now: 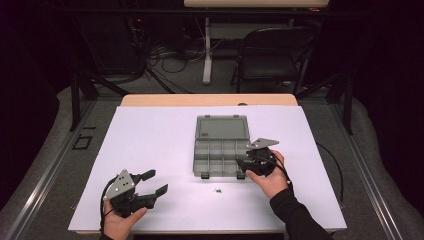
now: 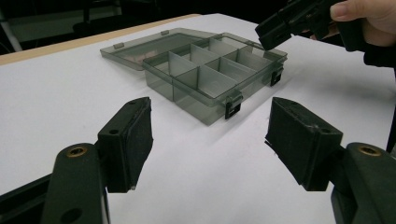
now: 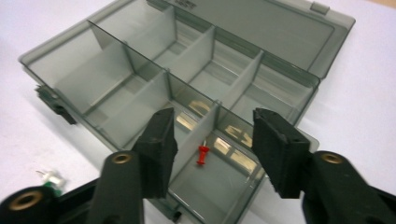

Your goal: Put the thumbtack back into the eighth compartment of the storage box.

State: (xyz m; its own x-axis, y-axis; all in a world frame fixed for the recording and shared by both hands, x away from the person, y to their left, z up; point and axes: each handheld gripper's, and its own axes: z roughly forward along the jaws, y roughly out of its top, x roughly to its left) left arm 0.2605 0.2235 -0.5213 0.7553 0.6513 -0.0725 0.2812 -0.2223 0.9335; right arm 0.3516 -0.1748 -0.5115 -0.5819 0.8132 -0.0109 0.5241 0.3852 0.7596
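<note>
A: Looking along the right gripper (image 3: 212,140) in its own view, what turns up that the high view misses?

B: A red pushpin (image 3: 202,154). It lies in the box (image 3: 107,79) compartment just under the jaws, between them, touching neither pad. In the high view that corner is hidden under the right gripper (image 1: 248,161) and the hand (image 1: 270,176).

A: And the jaws?

B: Wide apart, holding nothing. The left jaw hangs over a divider, the right one over the box's near wall.

A: What does the high view add?

B: The layout. The box (image 1: 220,150) sits at the table's centre, its lid (image 1: 222,127) flat open at 12 o'clock of the tray. A small pin (image 1: 218,190) lies on the white sheet (image 1: 150,140) at 6 o'clock of the box, just off its front edge. The right gripper's view shows a green-and-white pin (image 3: 52,179) at 8 o'clock, blurred.

A: The left gripper?

B: At 7 o'clock of the box, well apart from it, the left gripper (image 1: 155,182) is held in a hand (image 1: 120,222). In its own view the left gripper (image 2: 210,135) gapes, with bare sheet between the pads.

A: The box itself?

B: Smoky grey, see-through plastic, split by dividers into small compartments, with two dark latches (image 2: 232,106) on the front wall. The left gripper's view shows the compartments it can see as bare.
</note>
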